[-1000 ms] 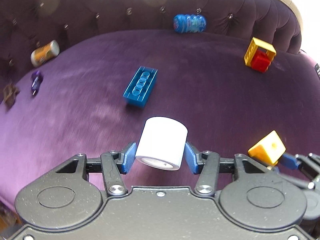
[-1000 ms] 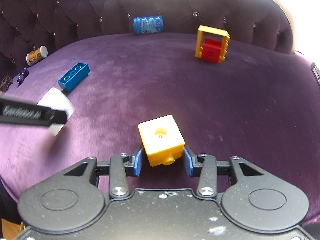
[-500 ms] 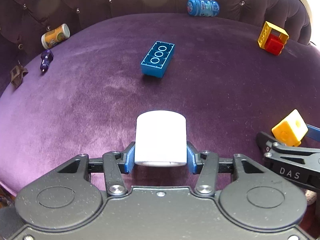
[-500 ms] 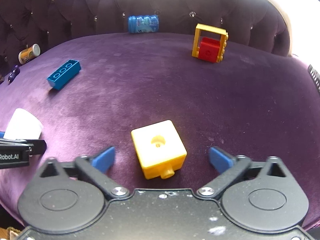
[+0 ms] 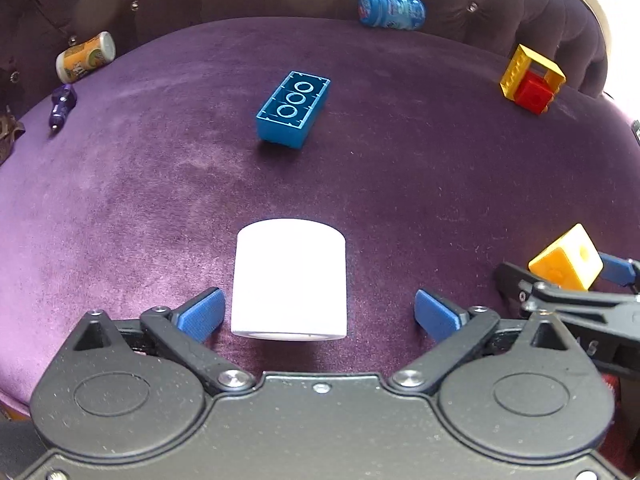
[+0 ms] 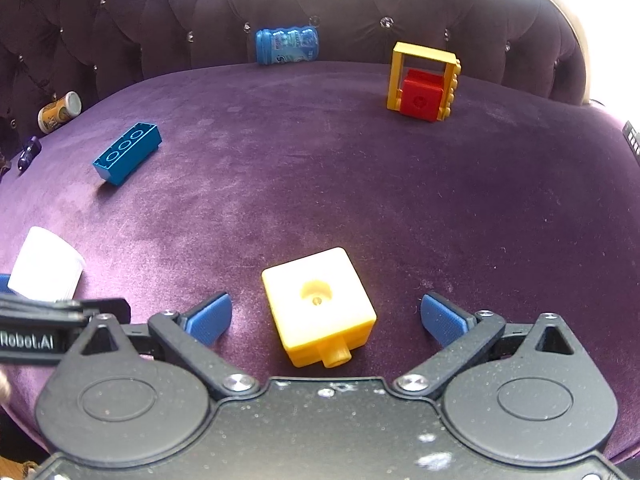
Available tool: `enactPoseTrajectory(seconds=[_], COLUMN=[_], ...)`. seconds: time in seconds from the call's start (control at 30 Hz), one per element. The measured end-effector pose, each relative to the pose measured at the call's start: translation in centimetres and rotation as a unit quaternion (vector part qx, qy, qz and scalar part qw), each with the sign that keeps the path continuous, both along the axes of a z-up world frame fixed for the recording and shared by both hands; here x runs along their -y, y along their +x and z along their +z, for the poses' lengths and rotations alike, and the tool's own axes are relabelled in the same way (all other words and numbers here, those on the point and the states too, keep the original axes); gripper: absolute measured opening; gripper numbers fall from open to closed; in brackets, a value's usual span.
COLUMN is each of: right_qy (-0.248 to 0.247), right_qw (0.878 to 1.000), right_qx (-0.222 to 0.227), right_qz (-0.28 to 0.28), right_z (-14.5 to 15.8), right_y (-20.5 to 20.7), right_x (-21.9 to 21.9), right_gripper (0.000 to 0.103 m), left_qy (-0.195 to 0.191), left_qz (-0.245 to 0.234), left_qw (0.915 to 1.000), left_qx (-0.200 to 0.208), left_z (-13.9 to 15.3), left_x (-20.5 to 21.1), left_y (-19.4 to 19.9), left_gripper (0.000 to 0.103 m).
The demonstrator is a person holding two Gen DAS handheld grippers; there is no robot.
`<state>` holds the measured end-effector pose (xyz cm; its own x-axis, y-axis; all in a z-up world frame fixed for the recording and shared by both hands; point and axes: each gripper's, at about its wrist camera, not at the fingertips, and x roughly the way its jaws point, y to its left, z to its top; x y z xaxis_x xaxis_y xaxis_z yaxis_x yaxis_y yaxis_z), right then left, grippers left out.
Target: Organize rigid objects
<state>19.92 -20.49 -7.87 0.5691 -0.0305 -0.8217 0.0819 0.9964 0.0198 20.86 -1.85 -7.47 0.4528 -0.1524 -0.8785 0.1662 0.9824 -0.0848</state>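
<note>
A white cylinder [image 5: 289, 280] rests on the purple velvet seat [image 5: 400, 200] between the blue pads of my left gripper [image 5: 320, 312]. Its jaws are opening, with a gap on each side of the cylinder. A yellow cube [image 6: 318, 304] with a round hole and a short peg sits between the pads of my right gripper [image 6: 326, 316]. Those jaws stand wide and are closing slightly, with neither pad touching the cube. The two grippers are side by side near the seat's front edge. The cube [image 5: 566, 258] shows at the right of the left wrist view, the cylinder [image 6: 46, 266] at the left of the right wrist view.
A blue brick [image 5: 294, 108] lies mid-seat. A yellow frame holding a red block [image 6: 422, 80] stands at the back right. A blue bottle [image 6: 287, 45] lies against the tufted backrest. A yellow-labelled bottle [image 5: 85, 57] and a small purple piece [image 5: 62, 104] lie far left.
Both grippers have let go: the right opened off the yellow cube first, then the left opened off the white cylinder. Both objects now rest on the seat.
</note>
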Motion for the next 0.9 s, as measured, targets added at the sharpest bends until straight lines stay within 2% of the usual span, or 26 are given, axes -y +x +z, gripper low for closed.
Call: enactPoseTrajectory(seconds=[0.03, 0.1, 0.13, 0.17, 0.2, 0.23, 0.37, 0.47, 0.63, 0.9], right_qy=[-0.002, -0.002, -0.002, -0.003, -0.002, 0.001, 0.017, 0.019, 0.050, 0.063], right_qw=[1.000, 1.000, 1.000, 1.000, 0.999, 0.999, 1.000, 1.000, 0.999, 0.998], right_qx=[0.004, 0.011, 0.014, 0.016, 0.017, 0.016, 0.004, -0.001, -0.003, 0.001], right_qz=[0.005, 0.017, 0.022, 0.026, 0.028, 0.029, 0.020, 0.015, -0.005, -0.011], right_z=[0.1, 0.4, 0.6, 0.7, 0.9, 1.1, 1.6, 2.2, 3.8, 5.9], right_y=[-0.2, -0.5, -0.6, -0.7, -0.8, -1.0, -1.8, -3.0, -6.2, -13.6], right_x=[-0.2, -0.6, -0.7, -0.9, -1.0, -1.0, -0.4, -0.1, 0.6, -0.9], right_gripper=[0.093, 0.076, 0.071, 0.059, 0.044, 0.036, 0.036, 0.036, 0.036, 0.036], left_qy=[-0.001, -0.006, -0.008, -0.004, 0.001, 0.002, -0.043, -0.041, -0.027, -0.024], left_qz=[0.004, 0.011, 0.013, 0.016, 0.019, 0.023, 0.044, 0.046, 0.024, 0.019], left_qw=[1.0000, 0.9999, 0.9999, 0.9998, 0.9997, 0.9996, 0.9981, 0.9980, 0.9993, 0.9989], left_qx=[0.001, 0.003, 0.002, 0.007, 0.014, 0.019, 0.005, 0.011, 0.011, -0.035], left_z=[0.2, 0.4, 0.5, 0.6, 0.8, 1.0, 1.6, 2.6, 4.1, 4.1], left_x=[-0.1, -0.4, -0.7, -0.8, -1.0, -1.3, -2.8, -2.8, -2.1, -2.3], left_y=[0.0, 0.0, 0.1, -0.1, -0.2, -0.3, -0.3, -1.7, -5.6, -11.7], left_gripper=[0.090, 0.086, 0.078, 0.073, 0.057, 0.048, 0.048, 0.048, 0.048, 0.048])
